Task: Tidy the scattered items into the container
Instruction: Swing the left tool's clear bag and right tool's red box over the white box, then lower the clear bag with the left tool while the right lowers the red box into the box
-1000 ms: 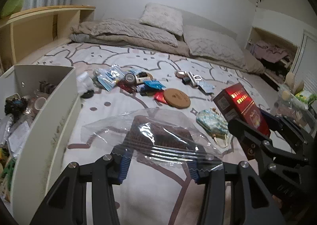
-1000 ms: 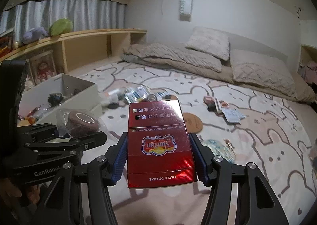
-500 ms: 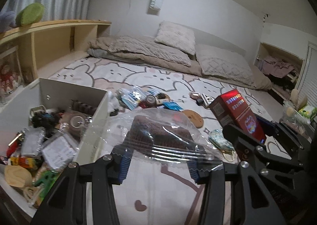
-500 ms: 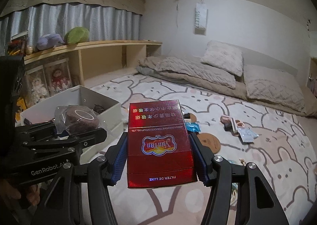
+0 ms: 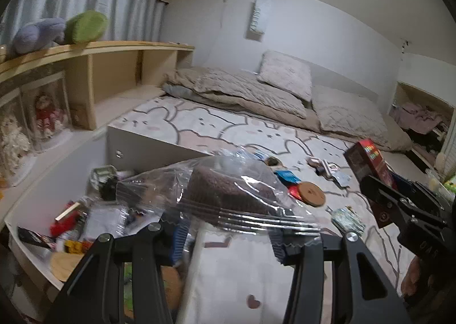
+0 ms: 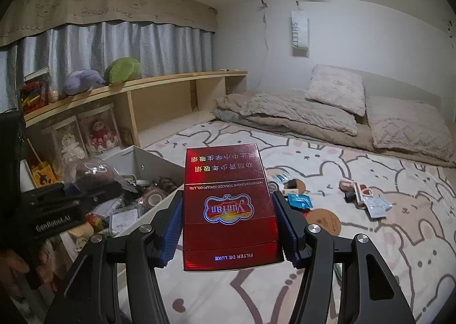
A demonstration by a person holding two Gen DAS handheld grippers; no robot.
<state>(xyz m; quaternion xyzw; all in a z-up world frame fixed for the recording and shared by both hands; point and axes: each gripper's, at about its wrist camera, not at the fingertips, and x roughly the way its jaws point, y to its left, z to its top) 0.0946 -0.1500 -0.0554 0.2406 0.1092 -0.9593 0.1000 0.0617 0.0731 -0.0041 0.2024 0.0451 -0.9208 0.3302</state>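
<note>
My left gripper [image 5: 228,235] is shut on a clear plastic bag with a brown roll inside [image 5: 225,192], held over the right rim of the white container [image 5: 148,147]. The bag also shows in the right wrist view [image 6: 91,175]. My right gripper [image 6: 228,227] is shut on a red cigarette carton [image 6: 228,210], held above the bed just right of the container [image 6: 154,161]. The carton shows in the left wrist view [image 5: 367,161]. The container holds several small items. Scattered items lie on the bedspread: a cork coaster [image 5: 310,194], a blue packet [image 5: 286,175] and a clip [image 5: 327,167].
A wooden shelf [image 6: 171,81] with plush toys and boxed dolls runs along the left wall. Pillows and a folded quilt [image 6: 299,113] lie at the bed's far end. A patterned pouch [image 5: 347,218] lies near the right gripper.
Both grippers have moved left toward the container, keeping their loads. The bag now hangs over the container's right rim, and the carton is beside the container.
</note>
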